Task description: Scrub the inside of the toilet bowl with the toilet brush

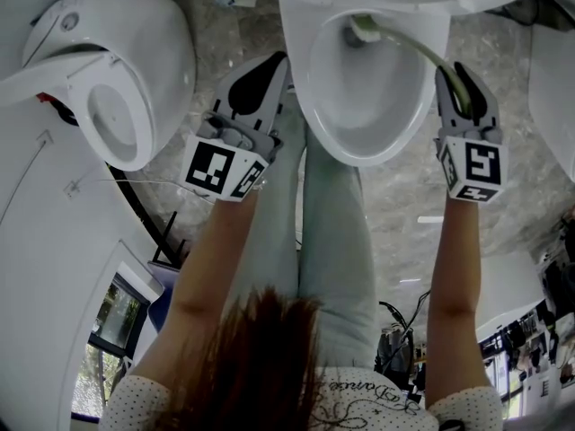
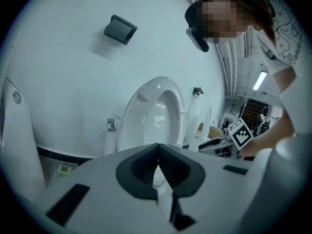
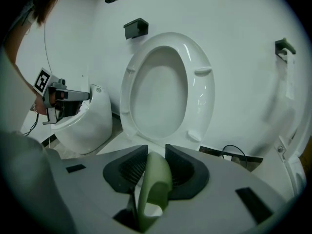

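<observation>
The white toilet bowl (image 1: 395, 106) lies open at the top centre of the head view. The toilet brush's pale head (image 1: 363, 30) rests inside the bowl near its far wall. Its green handle (image 1: 422, 52) arcs back to my right gripper (image 1: 460, 77), which is shut on it beside the bowl's right rim. In the right gripper view the green handle (image 3: 153, 184) sits clamped between the dark pads, below the raised seat (image 3: 165, 87). My left gripper (image 1: 268, 65) hovers by the bowl's left rim, shut and holding nothing; its pads (image 2: 146, 167) meet at their tips.
A second white toilet (image 1: 117, 70) stands to the left on the marbled floor (image 1: 395, 187). The person's legs (image 1: 332, 241) are just in front of the bowl. A cable (image 3: 234, 152) lies on the floor by the wall.
</observation>
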Motion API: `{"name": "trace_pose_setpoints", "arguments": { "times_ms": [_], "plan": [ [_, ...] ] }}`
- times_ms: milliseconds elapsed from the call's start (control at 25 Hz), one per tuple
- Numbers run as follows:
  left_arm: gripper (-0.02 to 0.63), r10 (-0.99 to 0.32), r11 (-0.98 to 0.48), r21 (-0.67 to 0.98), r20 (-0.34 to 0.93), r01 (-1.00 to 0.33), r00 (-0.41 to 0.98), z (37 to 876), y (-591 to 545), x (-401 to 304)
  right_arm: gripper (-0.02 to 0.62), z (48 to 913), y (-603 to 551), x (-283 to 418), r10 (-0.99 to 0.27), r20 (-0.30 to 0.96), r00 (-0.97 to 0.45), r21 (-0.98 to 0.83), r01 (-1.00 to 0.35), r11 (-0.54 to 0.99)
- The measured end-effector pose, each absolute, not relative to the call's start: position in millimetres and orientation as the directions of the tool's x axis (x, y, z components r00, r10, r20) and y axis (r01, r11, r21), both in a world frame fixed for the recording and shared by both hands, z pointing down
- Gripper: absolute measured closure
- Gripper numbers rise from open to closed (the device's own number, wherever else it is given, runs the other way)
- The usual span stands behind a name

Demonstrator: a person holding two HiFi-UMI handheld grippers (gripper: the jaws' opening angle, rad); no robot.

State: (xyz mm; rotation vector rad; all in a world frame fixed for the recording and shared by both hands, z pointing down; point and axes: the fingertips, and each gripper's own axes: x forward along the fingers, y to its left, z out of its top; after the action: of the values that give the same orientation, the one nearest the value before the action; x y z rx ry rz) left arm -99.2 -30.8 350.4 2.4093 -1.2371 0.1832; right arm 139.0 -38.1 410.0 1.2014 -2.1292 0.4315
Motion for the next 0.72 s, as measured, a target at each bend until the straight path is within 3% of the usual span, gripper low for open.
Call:
{"name": "trace_pose_setpoints", "arguments": {
  "times_ms": [720],
  "plan": [
    [0.603,-0.748,-0.510,0.303,0.305,-0.805,0.589,353,-32,-100,0.471,419,-21,103,-0.597,0.650,-0.469,-0.134,-0.845,0.517]
  ]
}}
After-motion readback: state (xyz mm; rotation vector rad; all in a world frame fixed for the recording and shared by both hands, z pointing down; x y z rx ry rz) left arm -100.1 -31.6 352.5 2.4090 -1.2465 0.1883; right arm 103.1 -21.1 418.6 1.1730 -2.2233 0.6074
